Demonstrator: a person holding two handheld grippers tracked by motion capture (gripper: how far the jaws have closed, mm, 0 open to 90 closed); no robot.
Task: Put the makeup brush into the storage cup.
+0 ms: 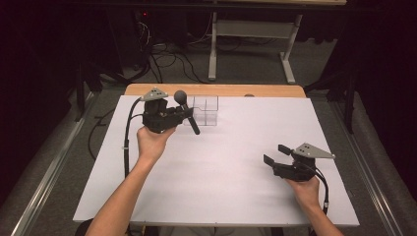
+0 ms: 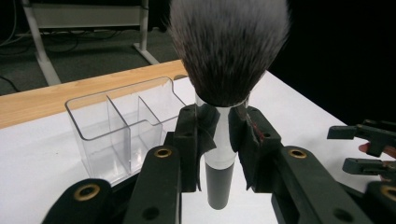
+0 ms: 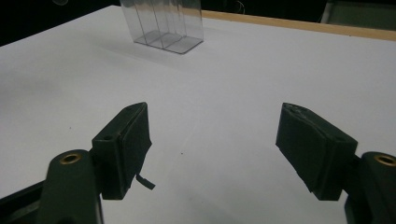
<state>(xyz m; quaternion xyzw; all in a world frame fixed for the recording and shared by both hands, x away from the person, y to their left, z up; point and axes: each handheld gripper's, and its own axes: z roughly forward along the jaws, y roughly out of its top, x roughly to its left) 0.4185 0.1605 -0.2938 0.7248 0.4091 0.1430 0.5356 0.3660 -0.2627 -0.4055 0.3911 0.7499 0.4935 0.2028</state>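
We saw the white table (image 1: 221,162) spread beneath both claws, its wooden edge (image 1: 216,90) lying beyond them on the far side. Just past the left gripper (image 1: 183,114) stood the clear organiser (image 1: 205,110), a see-through box split into compartments, upright on the white surface. In the left gripper view the organiser (image 2: 119,128) sat just behind and to the left of the jaws, close but apart from them.

We found the left gripper clamped on the makeup brush (image 1: 187,112): its pads pressed on the shiny collar of the brush (image 2: 219,140) from both sides. The bristle head rose above the jaws, and the dark handle hung below them, off the table. From above, the brush stood tilted, its head nearer the wooden edge.

The right gripper (image 1: 274,154) hovered low over the bare surface, well apart from the left one and the organiser. Its jaws stood wide with nothing between them. In its own view the right gripper (image 3: 215,149) faced the organiser (image 3: 163,25) far ahead.
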